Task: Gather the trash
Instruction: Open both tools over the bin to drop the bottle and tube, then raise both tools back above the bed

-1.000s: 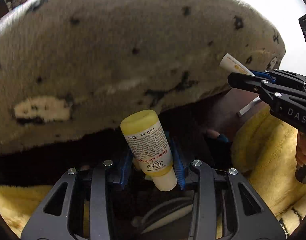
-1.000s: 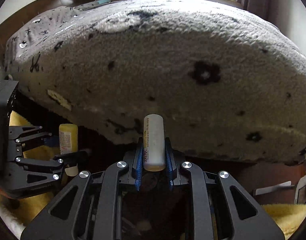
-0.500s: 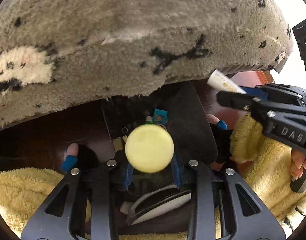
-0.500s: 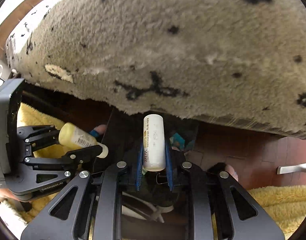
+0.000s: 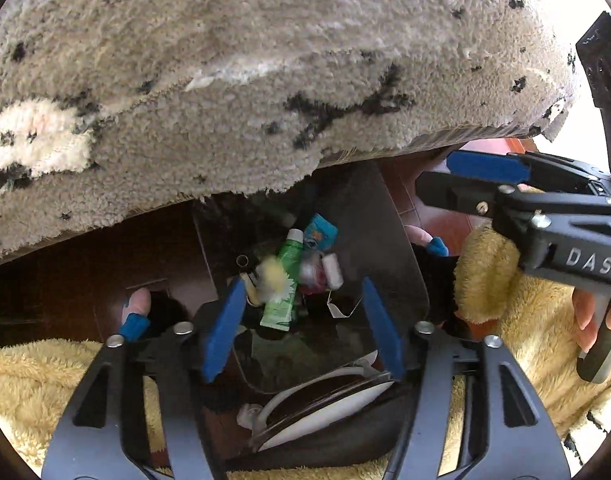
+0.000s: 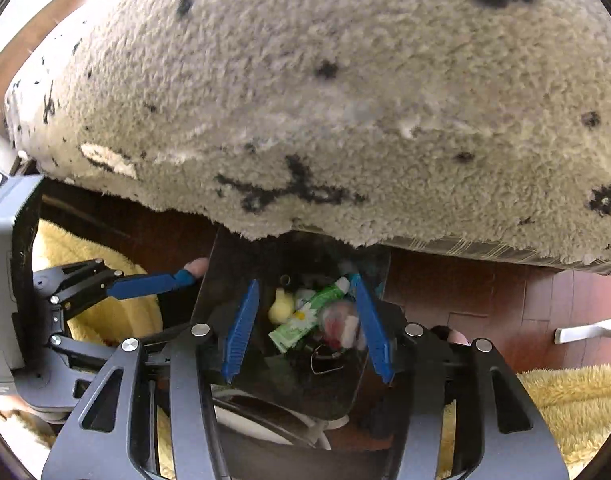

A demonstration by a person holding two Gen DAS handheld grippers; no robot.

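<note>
Both grippers hang open and empty over a dark bin [image 5: 389, 240] that also shows in the right wrist view [image 6: 213, 276]. My left gripper [image 5: 301, 320] has its blue pads spread wide. My right gripper [image 6: 305, 328] is open too, and it shows from the side in the left wrist view [image 5: 485, 176]. The yellow bottle [image 5: 271, 276] is blurred, inside the bin; it also shows in the right wrist view [image 6: 281, 306]. It lies by a green tube [image 5: 283, 280], a blue packet [image 5: 321, 232] and a white tube [image 6: 349, 330].
A grey shaggy blanket with black marks [image 5: 265, 80] hangs over the bed edge just above the bin. Yellow fleece [image 5: 537, 320] and the person's feet flank the bin. Red-brown tile floor [image 6: 485, 292] lies to the right. White plates [image 5: 325, 400] sit below the grippers.
Both grippers opened. The yellow bottle left my left gripper and the white tube left my right gripper; both dropped into the bin. The views tilted further down.
</note>
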